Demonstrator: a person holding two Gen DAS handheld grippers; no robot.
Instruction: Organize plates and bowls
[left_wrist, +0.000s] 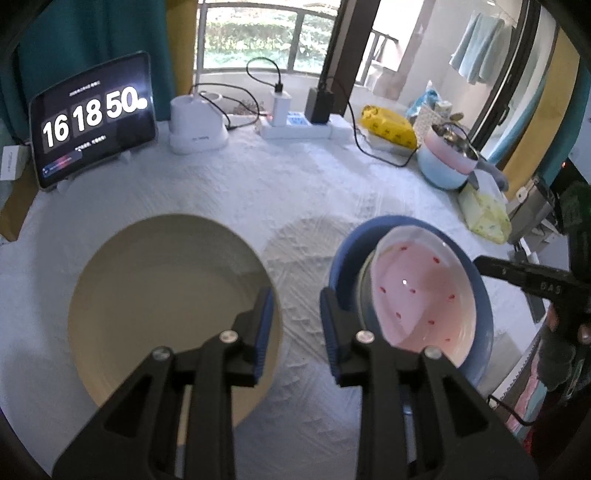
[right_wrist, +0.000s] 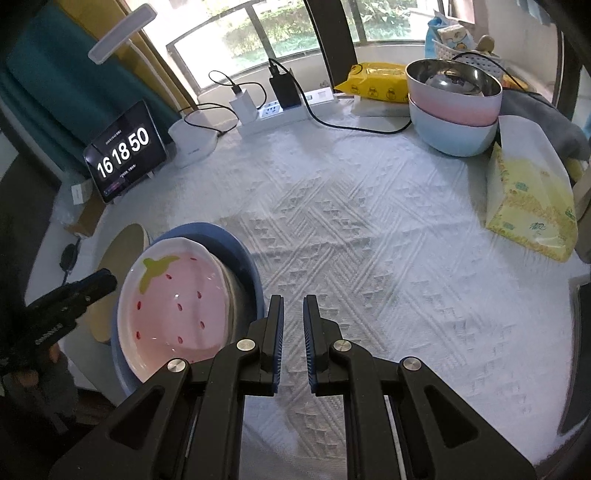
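Observation:
A beige plate (left_wrist: 162, 295) lies on the white tablecloth at the left. To its right a pink strawberry bowl (left_wrist: 421, 291) rests tilted inside a blue bowl (left_wrist: 343, 258). My left gripper (left_wrist: 295, 314) is open and empty, hovering over the gap between the plate and the blue bowl. In the right wrist view the pink bowl (right_wrist: 173, 310) and the blue bowl (right_wrist: 236, 247) sit at the left, with the beige plate (right_wrist: 125, 251) behind them. My right gripper (right_wrist: 293, 332) is open a little and empty, just right of the bowls.
Stacked pink and pale blue bowls (right_wrist: 454, 110) holding metal items stand at the back right. A tissue pack (right_wrist: 532, 206), a yellow wipes pack (right_wrist: 373, 81), a power strip (right_wrist: 280, 110), a tablet clock (right_wrist: 125, 151) and a lamp base (right_wrist: 192, 140) line the table's far edge.

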